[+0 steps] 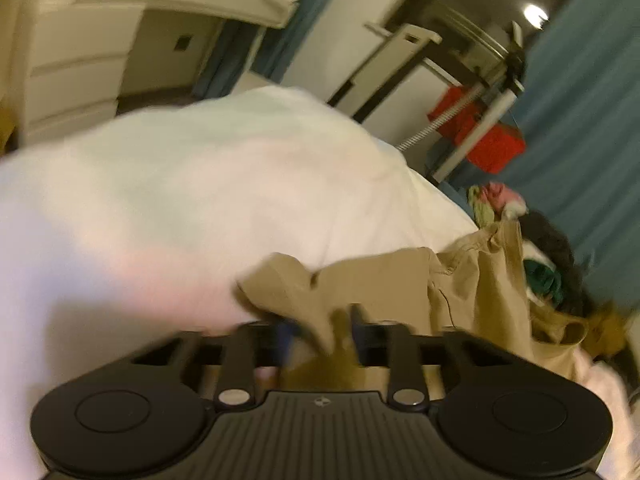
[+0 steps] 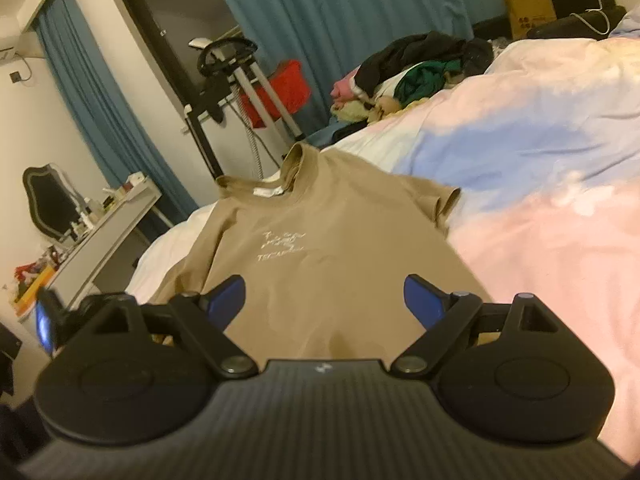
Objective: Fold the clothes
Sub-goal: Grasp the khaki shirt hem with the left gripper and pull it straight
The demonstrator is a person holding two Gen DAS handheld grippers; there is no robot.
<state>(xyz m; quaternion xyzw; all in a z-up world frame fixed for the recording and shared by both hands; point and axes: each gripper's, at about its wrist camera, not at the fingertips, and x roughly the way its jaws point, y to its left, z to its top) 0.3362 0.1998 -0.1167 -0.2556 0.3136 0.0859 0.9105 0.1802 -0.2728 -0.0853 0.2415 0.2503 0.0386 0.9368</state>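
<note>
A tan T-shirt (image 2: 320, 240) with a pale chest print lies face up on the bed, collar pointing away from me. My right gripper (image 2: 326, 298) hovers over its lower part, blue pads (image 2: 228, 296) wide apart, with nothing pinched between them. In the blurred left wrist view the same tan T-shirt (image 1: 380, 280) is bunched at its edge. My left gripper (image 1: 324, 332) has its fingers close together with a fold of that tan cloth caught between them.
White sheet (image 1: 200, 180) and a pink-and-blue duvet (image 2: 540, 140) cover the bed. A pile of mixed clothes (image 2: 420, 64) sits at the far end. Beyond the bed stand a metal stand with a red box (image 2: 288, 84) and a cluttered white desk (image 2: 108, 232).
</note>
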